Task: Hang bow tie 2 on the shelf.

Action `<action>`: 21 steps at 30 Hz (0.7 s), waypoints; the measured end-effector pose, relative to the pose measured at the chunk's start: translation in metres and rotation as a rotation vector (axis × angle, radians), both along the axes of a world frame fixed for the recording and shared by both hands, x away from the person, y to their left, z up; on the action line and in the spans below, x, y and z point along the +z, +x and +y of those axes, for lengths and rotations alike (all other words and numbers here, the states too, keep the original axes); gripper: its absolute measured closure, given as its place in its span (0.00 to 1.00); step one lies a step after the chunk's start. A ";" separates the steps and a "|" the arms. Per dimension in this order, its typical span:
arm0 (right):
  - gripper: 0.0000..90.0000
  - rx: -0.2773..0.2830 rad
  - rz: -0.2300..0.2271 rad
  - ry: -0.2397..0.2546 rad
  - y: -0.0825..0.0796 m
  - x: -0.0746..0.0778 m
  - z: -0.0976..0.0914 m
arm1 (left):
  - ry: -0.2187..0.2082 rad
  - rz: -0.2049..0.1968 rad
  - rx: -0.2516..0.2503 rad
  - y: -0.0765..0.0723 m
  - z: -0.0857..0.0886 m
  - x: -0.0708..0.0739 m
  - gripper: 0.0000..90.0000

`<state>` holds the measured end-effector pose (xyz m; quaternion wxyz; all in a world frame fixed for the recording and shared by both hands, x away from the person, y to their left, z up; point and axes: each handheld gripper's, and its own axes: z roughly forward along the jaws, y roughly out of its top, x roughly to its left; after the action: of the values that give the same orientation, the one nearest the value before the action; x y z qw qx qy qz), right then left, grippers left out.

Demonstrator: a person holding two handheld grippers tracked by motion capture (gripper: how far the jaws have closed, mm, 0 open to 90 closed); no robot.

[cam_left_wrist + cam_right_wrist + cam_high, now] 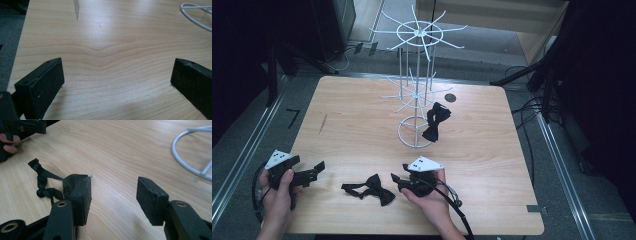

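A black bow tie (369,188) lies flat near the table's front edge, between my two grippers. A second black bow tie (435,121) hangs on the lower arms of a white wire rack (416,90). My right gripper (396,180) is just right of the lying tie and points left at it. In the right gripper view, that gripper (113,200) is open over bare wood, and the tie (46,187) and its strap lie outside the left jaw. My left gripper (319,167) rests at the front left. Its jaws (117,82) are wide open with nothing between them.
The rack's round wire base (182,162) stands mid-table, and its edge (197,17) shows at the top right of the left gripper view. A dark round hole (450,97) sits in the wooden table (352,115) behind the rack. Cables trail from both grippers toward the person.
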<state>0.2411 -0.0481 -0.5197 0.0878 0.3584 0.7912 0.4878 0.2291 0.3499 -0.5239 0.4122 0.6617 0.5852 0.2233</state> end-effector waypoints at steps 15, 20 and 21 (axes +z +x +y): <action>0.57 0.070 0.038 -0.001 -0.006 -0.010 0.021 | 0.004 -0.018 -0.003 -0.001 -0.001 0.000 0.00; 0.57 0.088 0.046 -0.014 -0.008 -0.013 0.026 | 0.025 -0.091 0.012 -0.004 -0.002 0.002 0.00; 0.57 0.088 0.046 -0.014 -0.008 -0.013 0.026 | 0.025 -0.091 0.012 -0.004 -0.002 0.002 0.00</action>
<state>0.2329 -0.0222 -0.5331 0.0505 0.3339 0.8114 0.4770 0.2249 0.3479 -0.5220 0.4289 0.6522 0.5670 0.2630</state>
